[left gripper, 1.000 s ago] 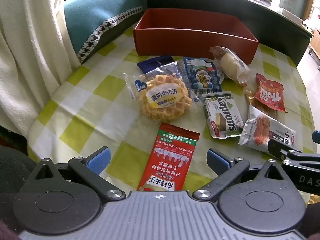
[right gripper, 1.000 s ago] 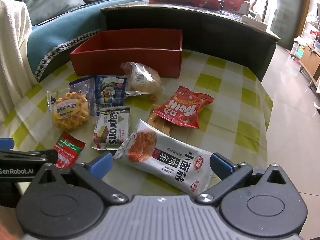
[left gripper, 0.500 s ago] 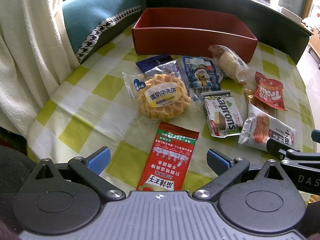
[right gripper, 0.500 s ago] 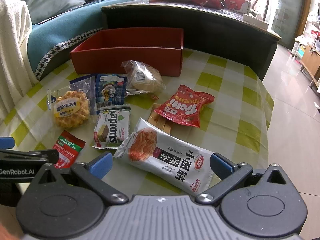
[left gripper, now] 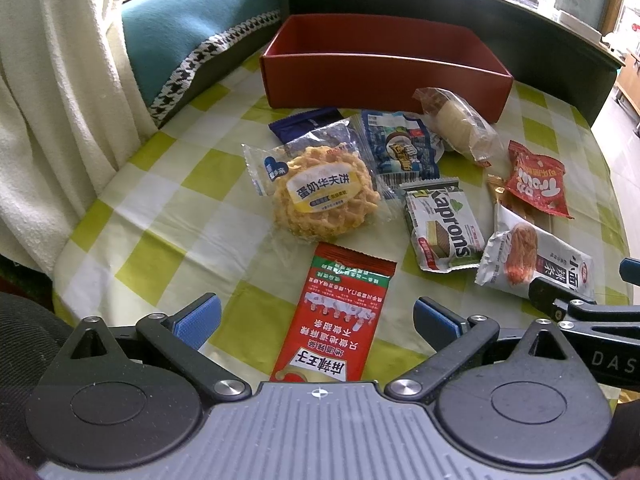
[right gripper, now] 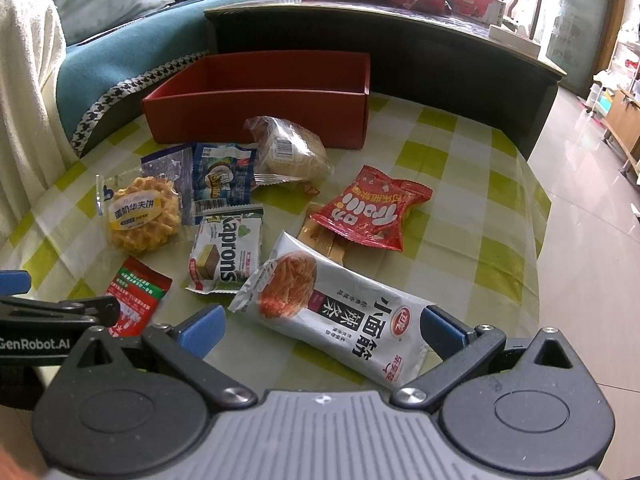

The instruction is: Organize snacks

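Note:
An empty red box (left gripper: 384,76) (right gripper: 256,116) stands at the far side of the checked tablecloth. Several snack packets lie in front of it: a waffle (left gripper: 324,196) (right gripper: 140,212), a blue packet (left gripper: 400,148), a Kaprons wafer (left gripper: 440,228) (right gripper: 228,252), a wrapped bun (left gripper: 456,124) (right gripper: 288,148) and a red crisp bag (left gripper: 536,180) (right gripper: 372,212). My left gripper (left gripper: 318,316) is open over the near end of a red-green packet (left gripper: 340,320). My right gripper (right gripper: 320,328) is open astride a white noodle-snack packet (right gripper: 340,316).
A white blanket (left gripper: 52,92) and a blue cushion (left gripper: 192,24) lie to the left. A dark low table (right gripper: 400,48) with fruit stands behind the box. The tablecloth's right edge drops to a tiled floor (right gripper: 588,208).
Both grippers have edged slightly forward over the table. Their fingers stay open and no packet has moved.

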`<state>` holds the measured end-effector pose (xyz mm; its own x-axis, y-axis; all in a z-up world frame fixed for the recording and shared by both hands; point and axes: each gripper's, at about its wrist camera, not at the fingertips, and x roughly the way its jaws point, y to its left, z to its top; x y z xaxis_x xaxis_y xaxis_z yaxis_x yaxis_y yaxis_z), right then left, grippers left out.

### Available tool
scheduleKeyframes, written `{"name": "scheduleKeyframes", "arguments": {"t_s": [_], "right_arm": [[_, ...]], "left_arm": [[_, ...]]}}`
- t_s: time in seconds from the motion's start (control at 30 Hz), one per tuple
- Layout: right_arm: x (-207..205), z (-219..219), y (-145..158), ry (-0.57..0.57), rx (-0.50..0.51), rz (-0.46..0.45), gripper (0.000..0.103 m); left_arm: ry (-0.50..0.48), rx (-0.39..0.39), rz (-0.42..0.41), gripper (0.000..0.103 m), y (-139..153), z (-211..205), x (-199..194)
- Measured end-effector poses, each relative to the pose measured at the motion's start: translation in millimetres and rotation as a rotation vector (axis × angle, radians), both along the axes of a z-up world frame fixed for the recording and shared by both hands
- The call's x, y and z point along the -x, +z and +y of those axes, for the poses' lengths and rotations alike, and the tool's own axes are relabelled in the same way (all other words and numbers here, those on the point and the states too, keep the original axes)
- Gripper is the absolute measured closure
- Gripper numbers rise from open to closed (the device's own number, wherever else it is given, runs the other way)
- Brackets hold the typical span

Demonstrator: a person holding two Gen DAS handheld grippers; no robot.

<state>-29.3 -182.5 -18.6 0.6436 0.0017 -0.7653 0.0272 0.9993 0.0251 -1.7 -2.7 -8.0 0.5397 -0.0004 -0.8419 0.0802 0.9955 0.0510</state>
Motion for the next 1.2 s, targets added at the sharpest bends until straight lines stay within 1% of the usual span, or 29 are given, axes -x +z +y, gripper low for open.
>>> {"name": "scheduleKeyframes", "arguments": {"t_s": [0.33,0.63,0.93,1.03,1.13,1.2], "right_arm": [[0.1,0.0,-1.7,0.008,-0.001,0.014,0.0],[-4.3,0.2,-8.2,0.037,-0.003,0.052,0.0],[-9.3,-9.3,-11.2,0.057,-0.02,0.08,0.0],[-12.6,-13.4,-11.6,0.083,-0.023,0.096,0.0],[-17.7,-18.1,-10.8,0.132,-0.046,0.115,0.0],[-21.9,-19.5,-11.4,0.166,-0.041,0.123,0.0]], "left_arm": [[-0.009,-0.005,0.004,0.0,-0.6,-1.1,0.6],[-0.015,-0.017,0.025,0.0,-6.2,0.3,-0.7],[-0.006,-0.038,0.085,0.0,-25.0,7.3,-10.9],[-0.021,-0.053,0.106,0.0,-33.7,4.6,-13.9],[-0.034,-0.061,0.131,0.0,-42.2,2.3,-17.9],[-0.032,-0.067,0.148,0.001,-47.1,3.5,-20.8]]}}
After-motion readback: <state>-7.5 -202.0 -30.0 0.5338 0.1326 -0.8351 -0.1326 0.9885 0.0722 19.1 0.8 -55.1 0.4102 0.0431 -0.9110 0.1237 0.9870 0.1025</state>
